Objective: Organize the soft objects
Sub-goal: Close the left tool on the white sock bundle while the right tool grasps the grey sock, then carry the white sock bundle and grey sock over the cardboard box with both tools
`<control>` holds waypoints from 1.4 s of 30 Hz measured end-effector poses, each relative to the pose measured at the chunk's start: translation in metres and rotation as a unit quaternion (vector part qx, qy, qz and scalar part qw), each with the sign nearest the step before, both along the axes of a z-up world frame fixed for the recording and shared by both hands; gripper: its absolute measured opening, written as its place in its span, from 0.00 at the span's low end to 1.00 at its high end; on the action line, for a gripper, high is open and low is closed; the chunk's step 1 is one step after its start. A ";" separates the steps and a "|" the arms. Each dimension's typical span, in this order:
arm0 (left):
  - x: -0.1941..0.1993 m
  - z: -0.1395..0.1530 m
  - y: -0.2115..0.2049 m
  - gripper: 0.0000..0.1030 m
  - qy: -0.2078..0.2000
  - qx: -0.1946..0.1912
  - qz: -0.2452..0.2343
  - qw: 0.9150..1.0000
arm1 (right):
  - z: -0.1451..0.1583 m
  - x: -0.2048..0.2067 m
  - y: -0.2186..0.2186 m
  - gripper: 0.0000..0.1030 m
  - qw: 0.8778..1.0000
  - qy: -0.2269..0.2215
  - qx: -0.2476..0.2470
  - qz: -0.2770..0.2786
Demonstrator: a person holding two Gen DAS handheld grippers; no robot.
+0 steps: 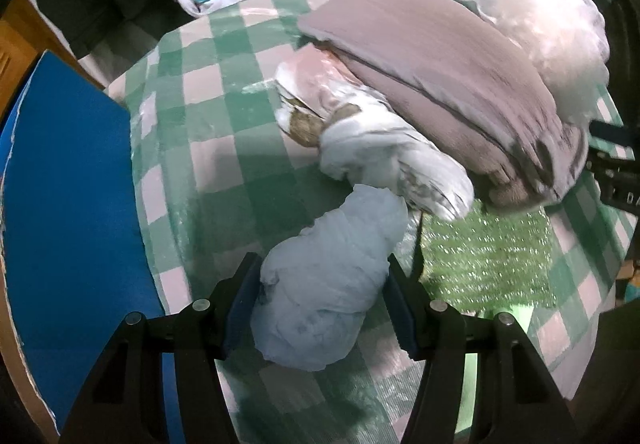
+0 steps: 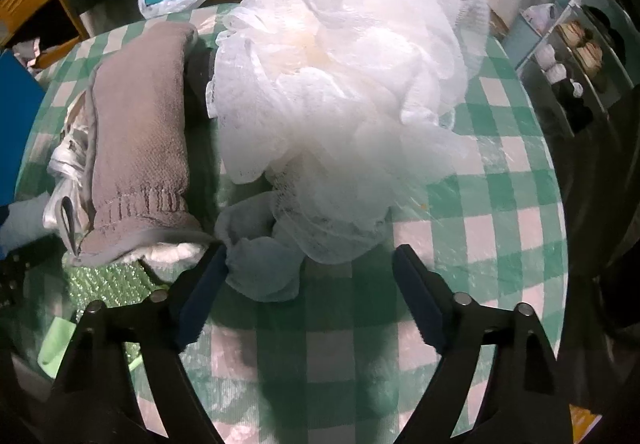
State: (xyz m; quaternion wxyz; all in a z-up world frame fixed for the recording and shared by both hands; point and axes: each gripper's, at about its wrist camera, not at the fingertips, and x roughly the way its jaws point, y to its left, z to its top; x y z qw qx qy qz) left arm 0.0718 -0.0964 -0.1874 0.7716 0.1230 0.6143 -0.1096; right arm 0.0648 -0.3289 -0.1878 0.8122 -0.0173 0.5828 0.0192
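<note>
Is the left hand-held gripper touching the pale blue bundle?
Touching. The left wrist view shows the left hand-held gripper with both pads pressed against the pale blue bundle.

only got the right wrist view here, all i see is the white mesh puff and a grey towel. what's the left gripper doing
Observer: The left gripper has a pale blue cloth bundle between its fingers, pads against both sides.
Operator: is anything lying past that bundle
Observer: Yes, a white plastic-wrapped roll lies just beyond it, running along the near edge of the folded grey towel.
Operator: what's on the left gripper's left
Observer: A blue panel stands at the edge of the checked tablecloth.
Operator: and my right gripper, holding anything
Observer: No. The right gripper is open, with the mesh puff ahead of it, not gripped.
</note>
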 end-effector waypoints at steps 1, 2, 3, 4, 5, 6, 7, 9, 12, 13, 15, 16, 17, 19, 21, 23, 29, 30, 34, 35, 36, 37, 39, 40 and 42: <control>0.001 0.000 0.000 0.59 0.000 -0.001 0.002 1.000 | -0.002 0.001 0.001 0.76 1.000 0.004 0.004 0.002; 0.006 -0.002 0.002 0.59 0.001 -0.002 0.003 1.000 | -0.004 0.003 0.002 0.76 1.000 0.007 0.005 0.004; 0.007 -0.003 0.002 0.59 0.003 -0.002 0.004 1.000 | -0.005 0.004 0.003 0.76 1.000 0.010 0.007 0.006; 0.011 -0.005 0.004 0.59 0.003 -0.002 0.005 1.000 | -0.007 0.005 0.003 0.76 1.000 0.012 0.008 0.008; 0.017 -0.007 0.004 0.59 0.004 -0.004 0.006 1.000 | -0.010 0.005 0.005 0.76 1.000 0.015 0.007 0.009; 0.020 -0.009 0.006 0.59 0.004 -0.004 0.007 1.000 | -0.012 0.006 0.006 0.76 1.000 0.018 0.005 0.011; 0.020 -0.010 0.006 0.59 0.003 -0.005 0.008 1.000 | -0.014 0.006 0.008 0.75 1.000 0.020 0.004 0.015; 0.023 -0.011 0.006 0.59 0.001 -0.003 0.005 1.000 | -0.016 0.007 0.011 0.62 0.999 0.023 0.004 0.024; 0.007 -0.006 0.001 0.57 -0.002 0.000 -0.002 1.000 | -0.013 0.006 0.015 0.29 0.999 0.026 0.014 0.037; 0.006 -0.005 0.000 0.56 -0.002 -0.003 -0.003 1.000 | -0.011 0.005 0.016 0.28 0.999 0.025 0.007 0.040; 0.003 -0.002 0.001 0.54 -0.003 -0.013 -0.002 1.000 | -0.006 0.002 0.017 0.25 0.999 0.023 0.009 0.041; 0.001 0.000 0.002 0.53 -0.005 -0.016 -0.001 1.000 | -0.003 0.001 0.016 0.25 0.999 0.021 0.014 0.041; 0.000 0.002 0.003 0.53 -0.009 -0.017 -0.001 1.000 | 0.000 -0.001 0.015 0.25 0.999 0.020 0.018 0.039; -0.005 0.009 0.003 0.53 -0.017 -0.017 -0.001 1.000 | 0.004 -0.005 0.013 0.24 0.999 0.017 0.023 0.036; -0.008 0.016 0.003 0.53 -0.023 -0.016 -0.002 1.000 | 0.009 -0.009 0.009 0.23 0.999 0.018 0.027 0.029; -0.010 0.023 0.004 0.53 -0.025 -0.019 -0.002 0.999 | 0.015 -0.015 0.005 0.23 0.999 0.015 0.032 0.025; -0.020 0.039 0.005 0.53 -0.038 -0.024 -0.003 0.999 | 0.035 -0.033 0.003 0.23 0.999 0.004 0.041 0.021; -0.023 0.042 0.006 0.53 -0.041 -0.024 -0.002 0.999 | 0.038 -0.037 0.003 0.23 0.999 0.001 0.043 0.021; -0.028 0.057 0.009 0.53 -0.051 -0.031 0.000 0.998 | 0.057 -0.042 0.004 0.23 0.999 -0.020 0.042 0.023; -0.028 0.059 0.009 0.53 -0.053 -0.033 0.000 0.998 | 0.062 -0.043 0.005 0.23 0.999 -0.025 0.041 0.024; -0.030 0.063 0.010 0.53 -0.057 -0.034 0.001 0.998 | 0.067 -0.043 0.006 0.23 0.998 -0.031 0.042 0.025; -0.032 0.066 0.011 0.53 -0.060 -0.035 0.001 0.998 | 0.070 -0.042 0.008 0.23 0.998 -0.035 0.042 0.026; -0.034 0.074 0.013 0.52 -0.068 -0.039 0.000 0.997 | 0.078 -0.041 0.013 0.23 0.998 -0.043 0.044 0.029; -0.035 0.078 0.014 0.52 -0.071 -0.040 0.000 0.997 | 0.081 -0.041 0.014 0.23 0.997 -0.047 0.044 0.030; -0.038 0.086 0.017 0.52 -0.080 -0.040 -0.002 0.996 | 0.090 -0.041 0.017 0.23 0.997 -0.057 0.043 0.035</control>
